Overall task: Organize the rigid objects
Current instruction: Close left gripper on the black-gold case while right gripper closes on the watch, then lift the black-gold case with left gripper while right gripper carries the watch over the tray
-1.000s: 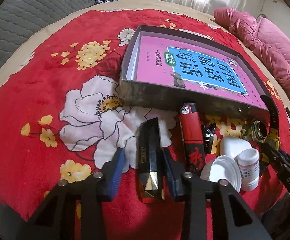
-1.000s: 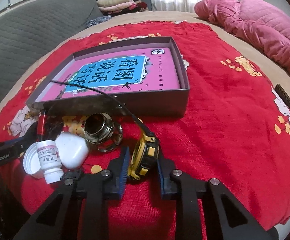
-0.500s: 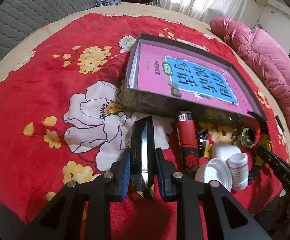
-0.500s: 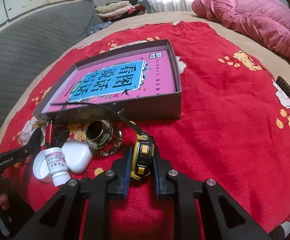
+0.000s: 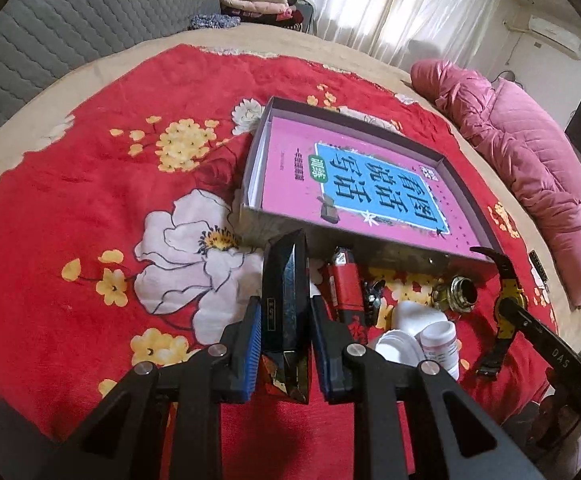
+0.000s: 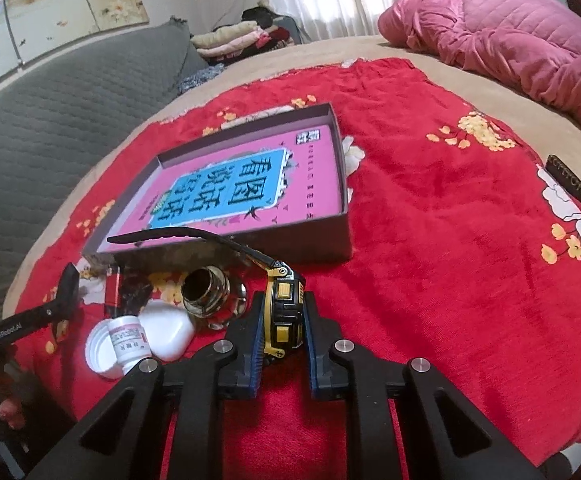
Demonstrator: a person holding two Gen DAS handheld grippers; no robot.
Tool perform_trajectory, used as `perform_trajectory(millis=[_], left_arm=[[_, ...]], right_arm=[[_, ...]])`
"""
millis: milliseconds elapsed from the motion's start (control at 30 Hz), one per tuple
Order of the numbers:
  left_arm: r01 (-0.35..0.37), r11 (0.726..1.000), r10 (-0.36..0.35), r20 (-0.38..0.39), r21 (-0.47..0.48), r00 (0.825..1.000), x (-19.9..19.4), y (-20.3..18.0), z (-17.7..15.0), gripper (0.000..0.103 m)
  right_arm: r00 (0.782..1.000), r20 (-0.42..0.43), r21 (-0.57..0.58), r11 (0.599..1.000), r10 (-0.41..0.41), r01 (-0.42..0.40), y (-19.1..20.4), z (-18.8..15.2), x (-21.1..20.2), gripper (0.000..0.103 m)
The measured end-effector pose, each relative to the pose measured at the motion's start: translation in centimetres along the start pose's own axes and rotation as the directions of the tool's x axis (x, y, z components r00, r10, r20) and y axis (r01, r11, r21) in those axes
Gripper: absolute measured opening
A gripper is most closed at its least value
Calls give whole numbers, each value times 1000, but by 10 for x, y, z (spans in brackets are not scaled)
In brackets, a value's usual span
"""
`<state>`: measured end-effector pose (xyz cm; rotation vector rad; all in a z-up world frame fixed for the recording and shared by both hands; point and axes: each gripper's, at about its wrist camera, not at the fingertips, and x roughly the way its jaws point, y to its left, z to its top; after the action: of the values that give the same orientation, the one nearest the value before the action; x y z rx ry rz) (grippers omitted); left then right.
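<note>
Two grippers each had a thing clamped between their blue pads. The left gripper (image 5: 284, 344) was clenched on a long black box (image 5: 286, 300) with glossy faceted sides and a small gold label that was too small to read; its far end pointed to 12 o'clock, toward the shallow grey box (image 5: 462, 184). The right gripper (image 6: 280, 326) grasped a watch (image 6: 284, 312) by its black and yellow case, and the black strap ran from it toward 10 o'clock, over the near wall of the grey box. "GenRobot.AI" was printed in white on the other gripper's arm at 9 o'clock in the right wrist view, and "DAS" on the arm at 4 o'clock in the left wrist view. Inside the grey box lay a pink book (image 6: 246, 188) with large black Chinese characters on a blue panel. On the red flowered blanket (image 6: 450, 240), before the box, lay a red lighter (image 5: 346, 284), a white pill bottle (image 6: 126, 338) with a label in small print, a white cap (image 6: 98, 350) and a brass fitting (image 6: 204, 290).
</note>
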<state>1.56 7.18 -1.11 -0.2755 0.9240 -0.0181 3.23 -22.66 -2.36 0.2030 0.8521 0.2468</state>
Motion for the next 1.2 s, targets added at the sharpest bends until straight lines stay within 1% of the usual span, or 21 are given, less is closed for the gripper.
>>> perform_trajectory(millis=[100, 167, 533, 700, 833, 967, 1200], left_arm=[[6, 1000, -6, 30, 11, 1000, -9, -1, 2, 23], [6, 1000, -7, 37, 14, 999, -10, -2, 3, 23], [13, 1000, -14, 48, 28, 999, -12, -5, 5, 23], [23, 998, -27, 72, 54, 997, -13, -16, 15, 23], [30, 997, -35, 73, 76, 997, -10, -24, 19, 23], [31, 997, -36, 66, 74, 997, -4, -28, 24, 23], [20, 999, -22, 65, 42, 998, 8, -28, 38, 23]], right_arm=[[1000, 18, 11, 1000, 11, -12, -2, 3, -5, 17], [999, 29, 17, 1000, 19, -20, -2, 4, -8, 17], [996, 79, 26, 998, 46, -49, 5, 14, -19, 17], [992, 109, 35, 997, 65, -69, 11, 22, -18, 17], [989, 118, 64, 993, 87, -95, 10, 28, -14, 17], [985, 140, 104, 988, 101, -116, 6, 34, -9, 17], [980, 179, 137, 984, 86, -111, 1, 44, -1, 17]])
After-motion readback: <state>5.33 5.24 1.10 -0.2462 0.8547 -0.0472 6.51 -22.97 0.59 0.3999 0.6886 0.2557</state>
